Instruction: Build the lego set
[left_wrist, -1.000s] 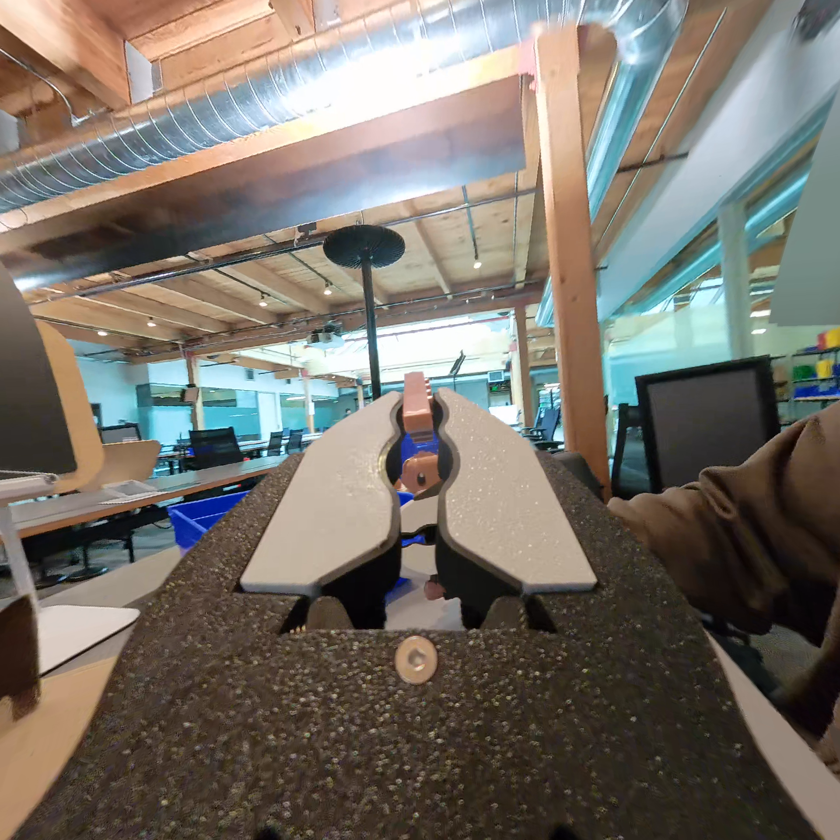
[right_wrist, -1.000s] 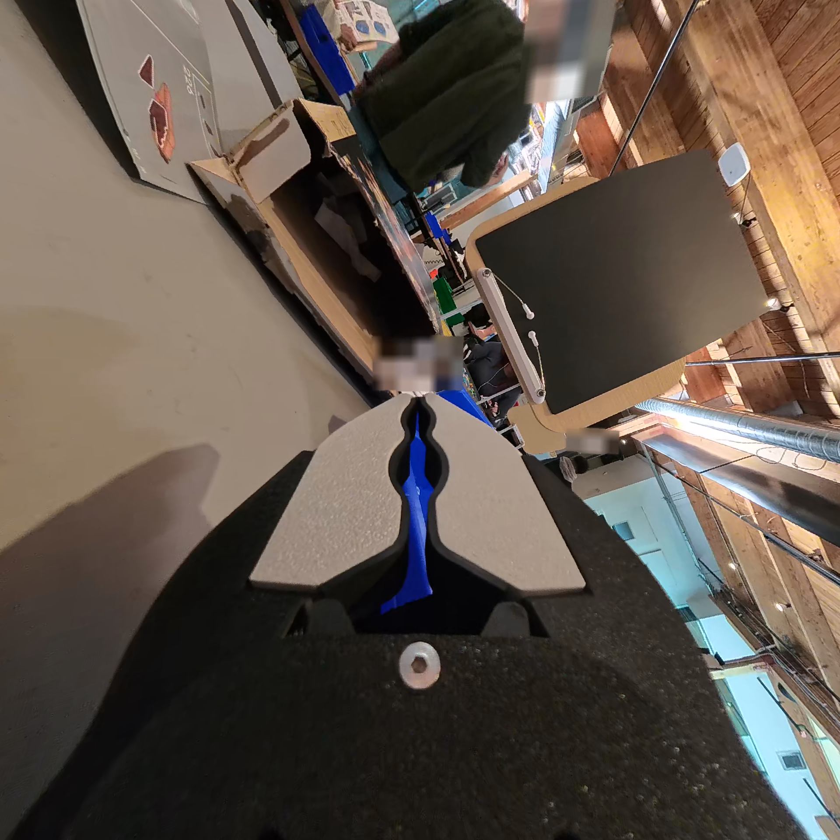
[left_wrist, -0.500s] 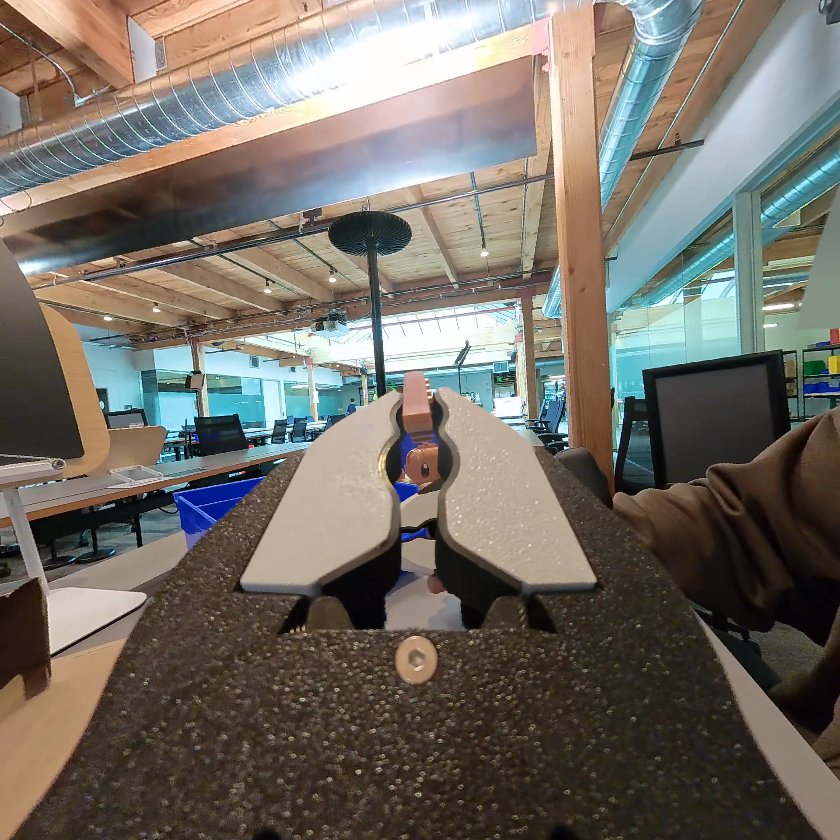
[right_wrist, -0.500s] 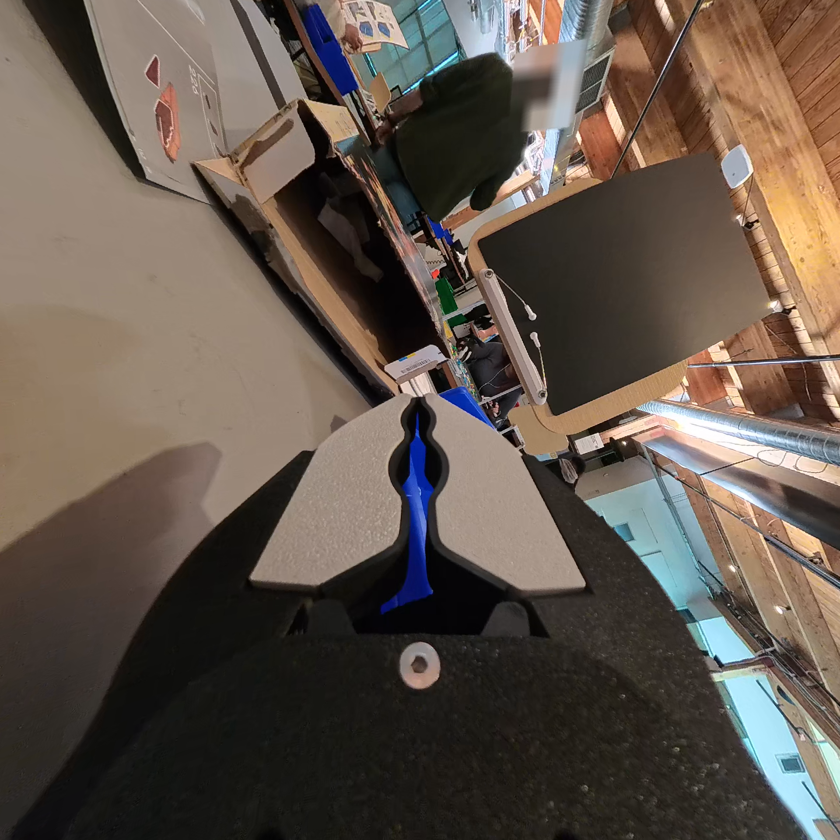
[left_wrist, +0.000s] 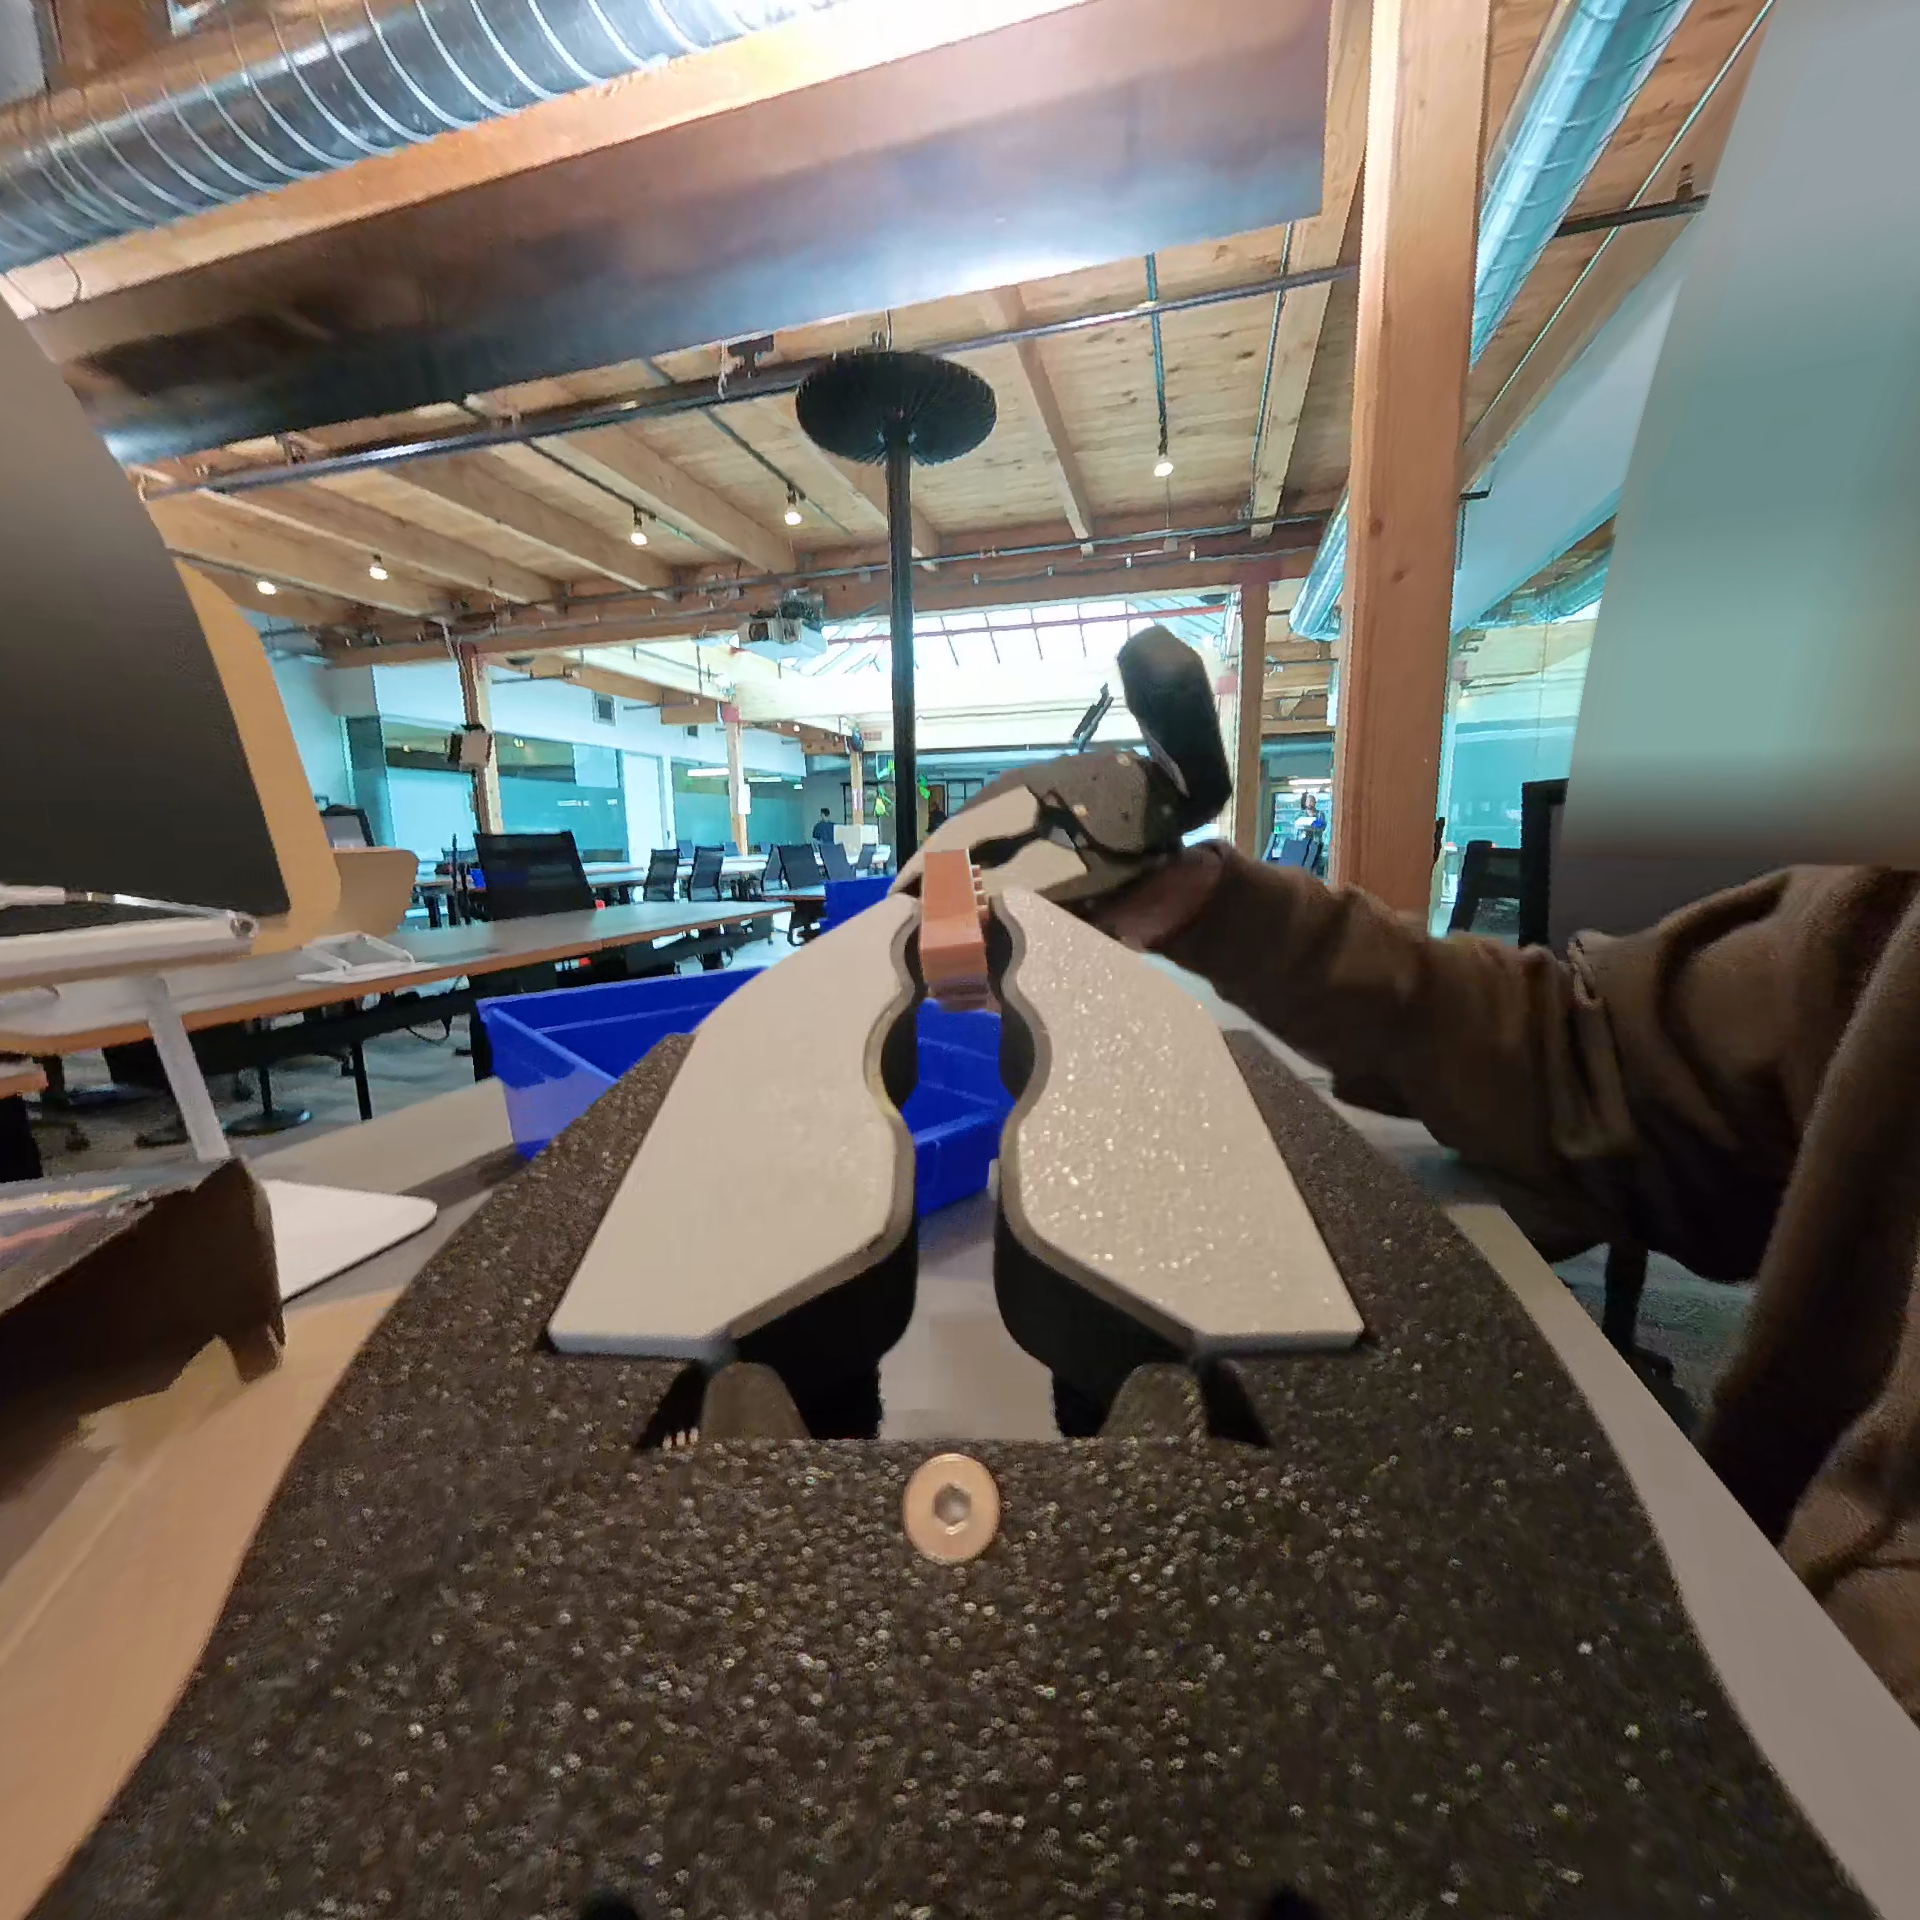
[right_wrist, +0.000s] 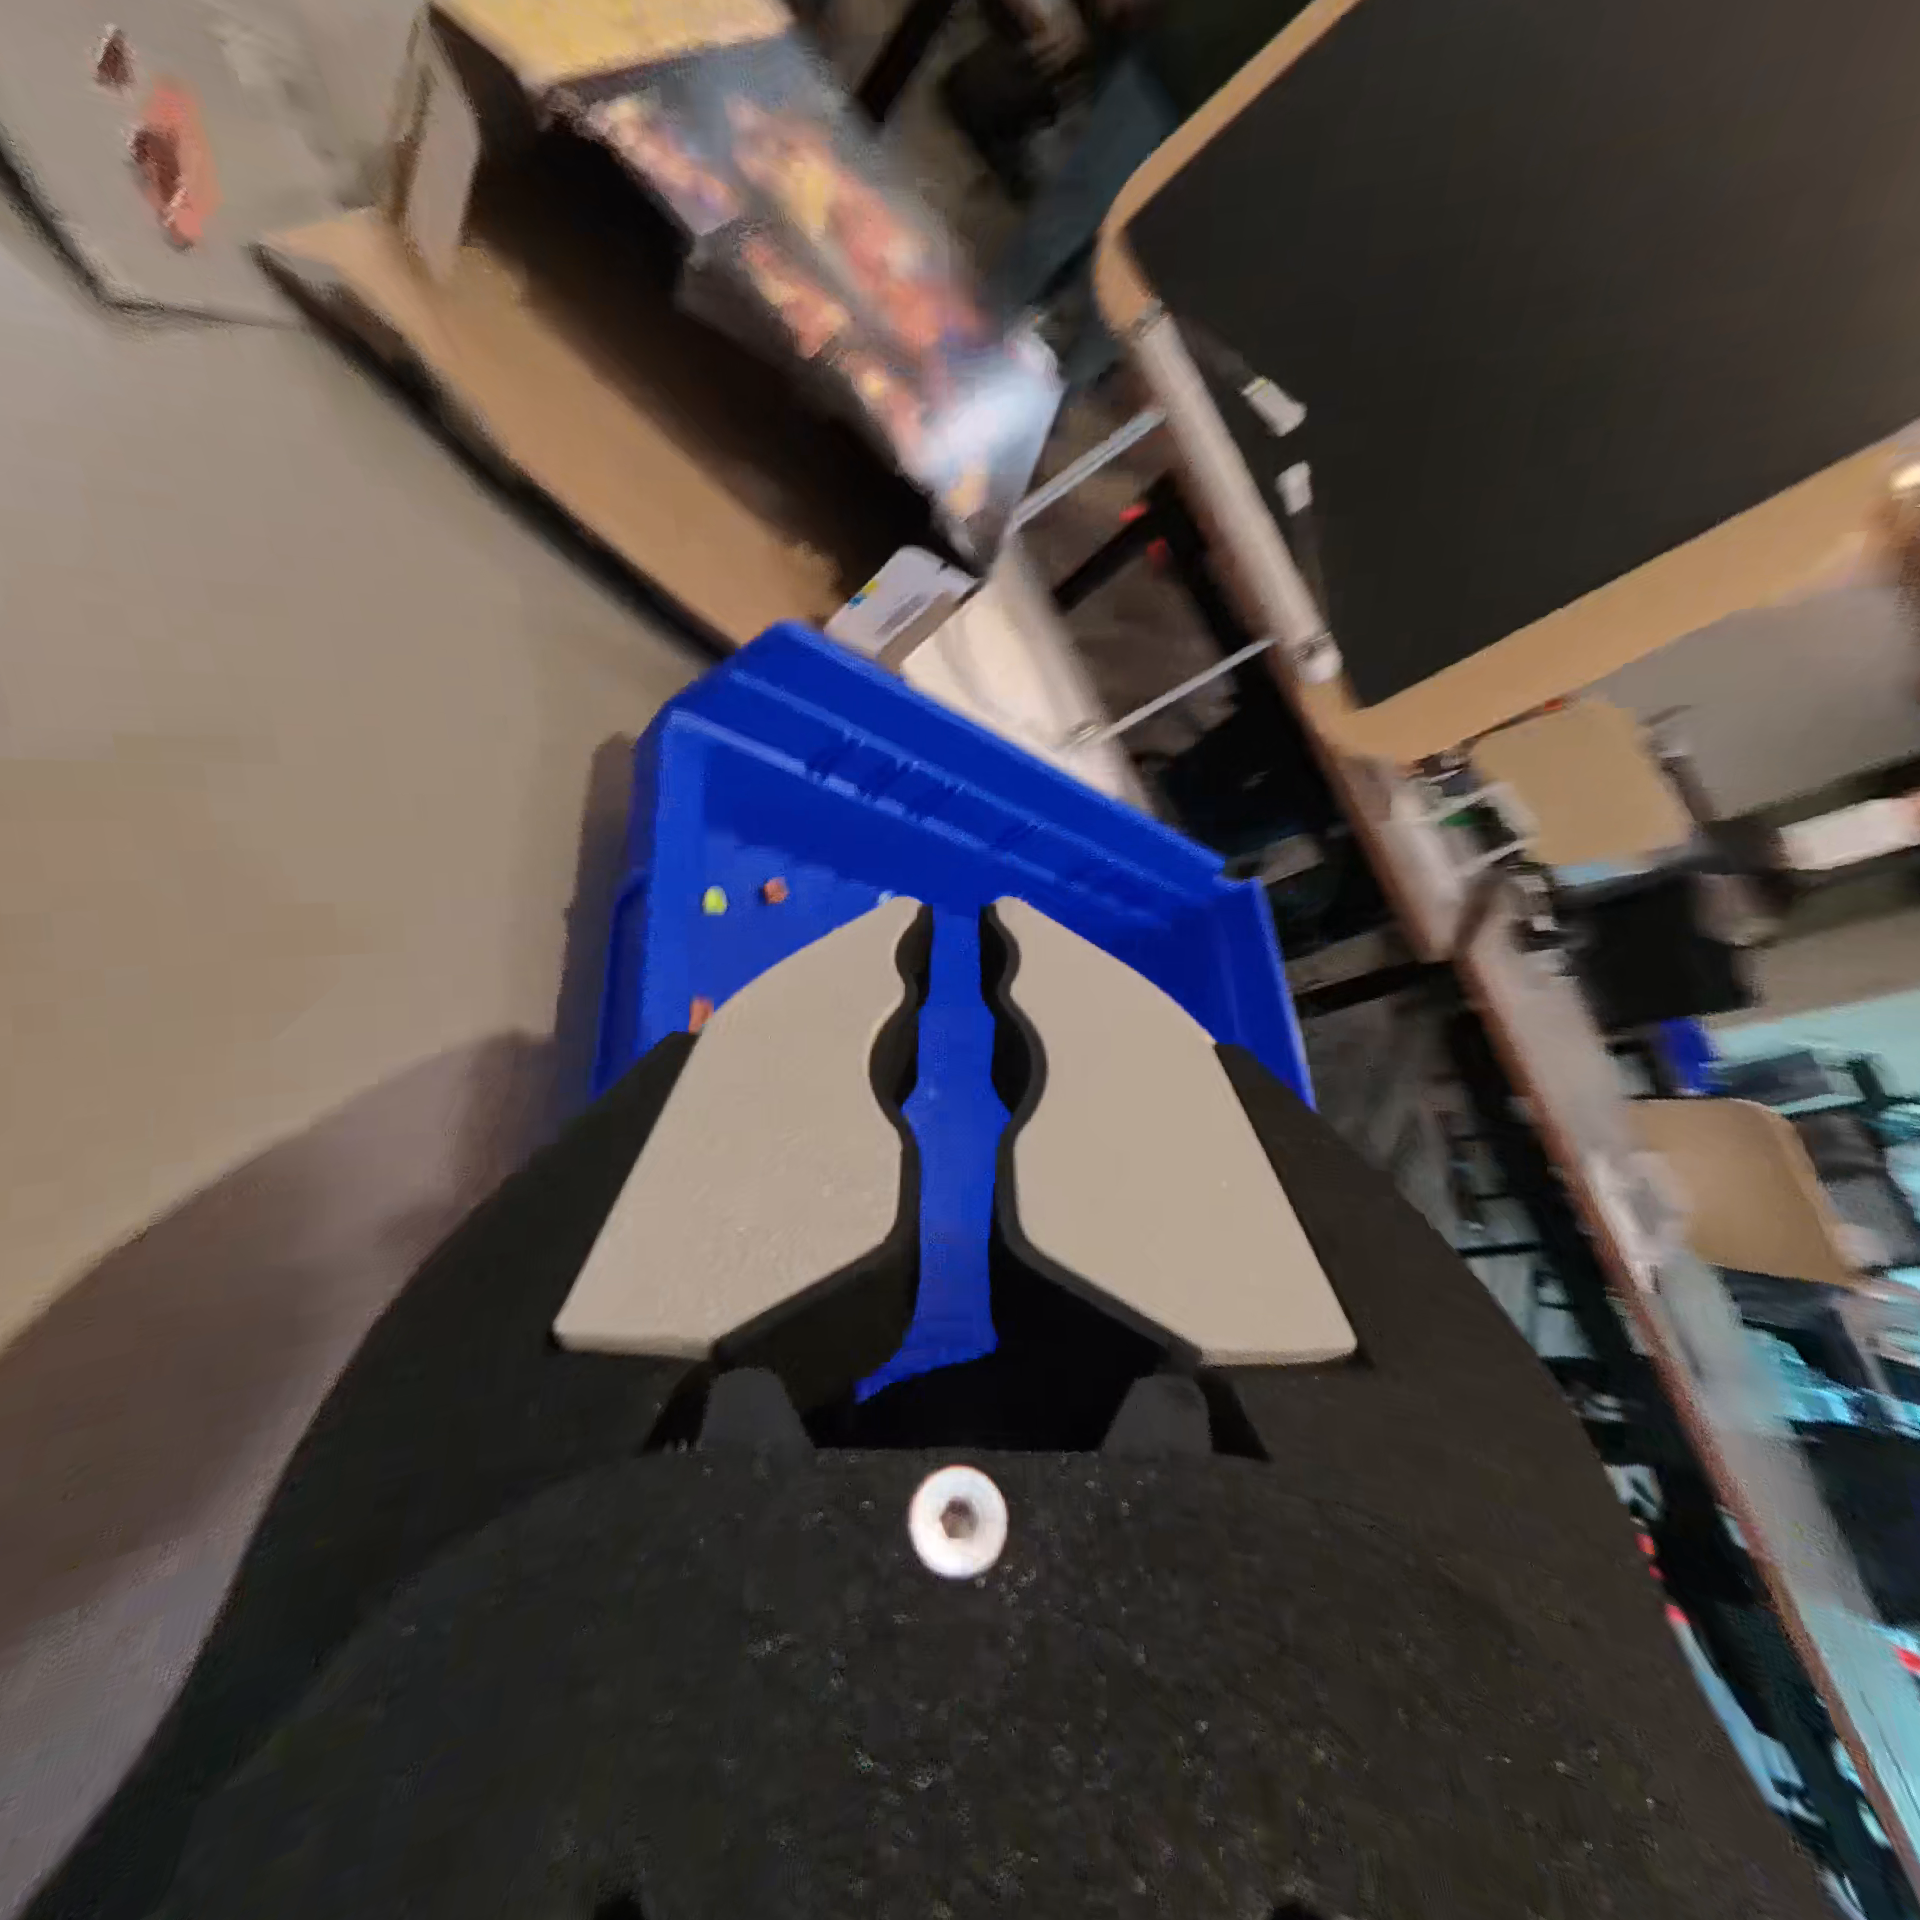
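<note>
My left gripper is shut on a salmon-pink ridged block, which stands up between the fingertips. It is held above the near end of a blue bin. My right gripper is open, with a narrow gap between its fingers and nothing in it. It hangs over the blue bin, whose floor shows through the gap. The right gripper also shows in the left wrist view, just behind the pink block, held by a hand in a brown sleeve.
Small loose pieces lie in the bin: a yellow-green one and orange ones. A cardboard box lies beyond on the grey table. A dark panel with a wooden rim stands to the right.
My right gripper was shut and has opened a little while swinging over the blue bin. It now shows behind the pink block. An orange-brown part seen under the block earlier no longer shows.
</note>
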